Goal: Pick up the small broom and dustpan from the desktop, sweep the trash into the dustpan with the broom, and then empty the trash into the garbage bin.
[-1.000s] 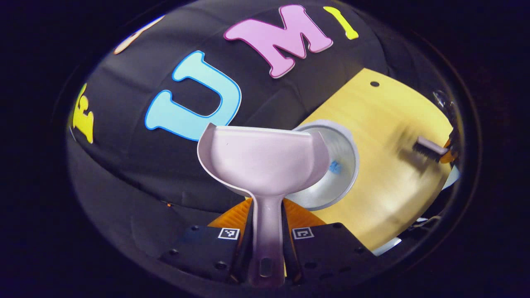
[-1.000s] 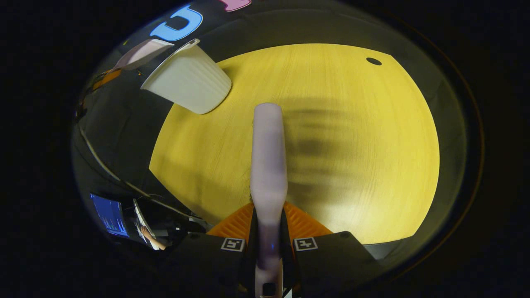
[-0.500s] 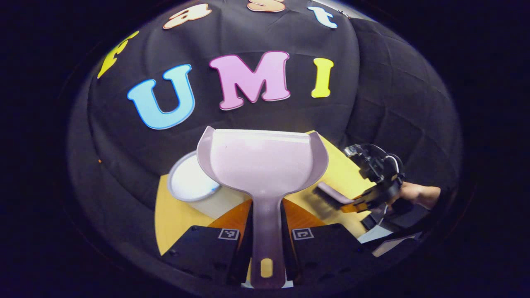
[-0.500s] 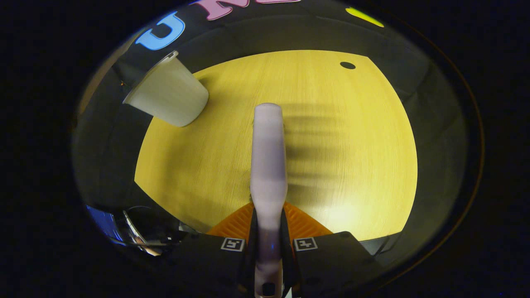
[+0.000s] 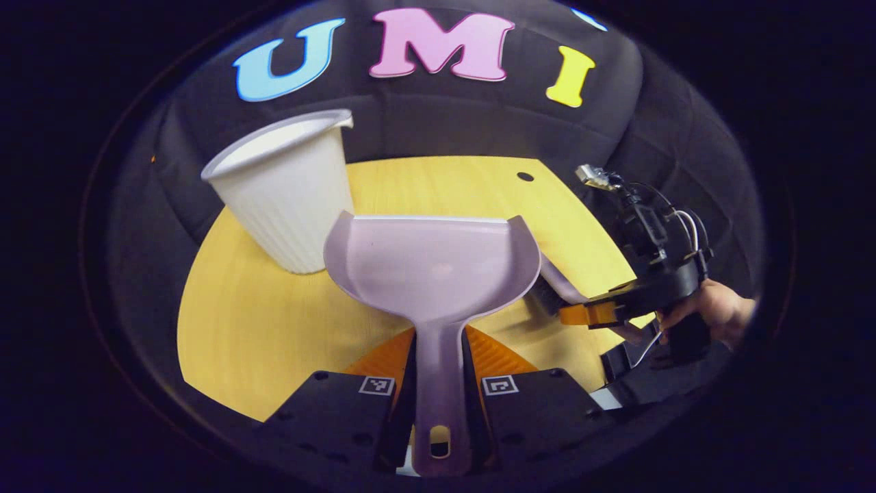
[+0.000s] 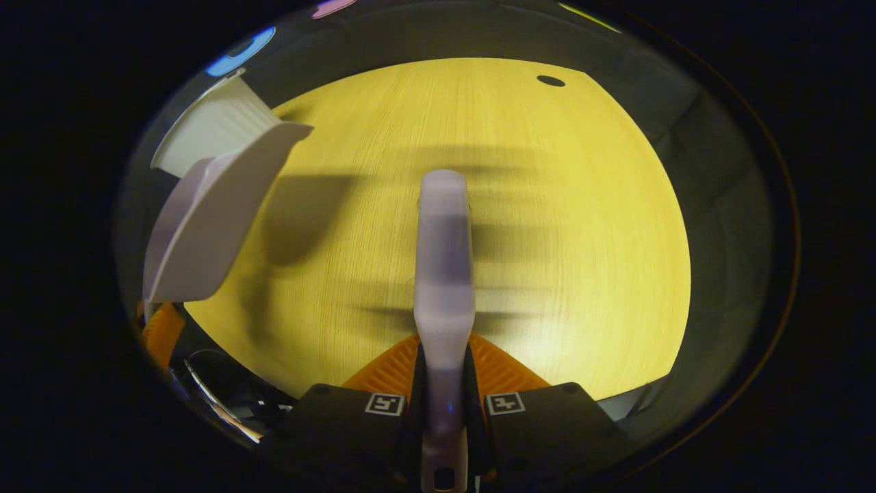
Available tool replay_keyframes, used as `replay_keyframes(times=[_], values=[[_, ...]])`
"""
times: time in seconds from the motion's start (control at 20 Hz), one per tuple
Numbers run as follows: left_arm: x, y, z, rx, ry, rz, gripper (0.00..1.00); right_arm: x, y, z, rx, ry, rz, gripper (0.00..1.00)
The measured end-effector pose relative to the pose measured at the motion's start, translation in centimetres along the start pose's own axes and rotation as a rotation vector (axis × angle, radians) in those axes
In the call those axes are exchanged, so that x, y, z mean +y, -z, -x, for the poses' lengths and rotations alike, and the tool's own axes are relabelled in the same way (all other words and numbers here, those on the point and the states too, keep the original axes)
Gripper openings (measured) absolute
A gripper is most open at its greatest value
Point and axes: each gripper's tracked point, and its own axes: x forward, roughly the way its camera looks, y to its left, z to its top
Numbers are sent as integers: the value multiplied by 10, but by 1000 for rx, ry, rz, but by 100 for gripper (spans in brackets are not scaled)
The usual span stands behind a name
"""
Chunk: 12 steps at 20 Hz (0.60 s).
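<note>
1. Dustpan (image 5: 432, 267) handle sits clamped between the left gripper (image 5: 438, 404) jaws at bottom centre of the left gripper view, its scoop lifted over the yellow worktop (image 5: 260, 329).
2. Broom (image 6: 445, 274) handle is pinched the same way by the right gripper (image 6: 445, 411) in the right gripper view, pointing up the frame.
3. Farther off, the white garbage bin (image 5: 287, 192) stands upright at upper left, behind the scoop.
4. At right, a hand (image 5: 712, 311) holds the other gripper.
</note>
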Motion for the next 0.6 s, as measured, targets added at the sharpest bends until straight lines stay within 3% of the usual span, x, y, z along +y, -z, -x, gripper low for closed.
replay_keyframes(times=[0.2, 0.45, 0.6], values=[[-1, 25, -20, 68, -25, 50, 30, 16, -12, -16, -2, 16, 34, 29], [-3, 17, -22, 88, -19, 125, 29, 14, -9, -28, 26, 54, 39, 29], [-3, 9, -21, 100, -31, 94, 30, 16, -2, -33, 54, 50, 34, 29]])
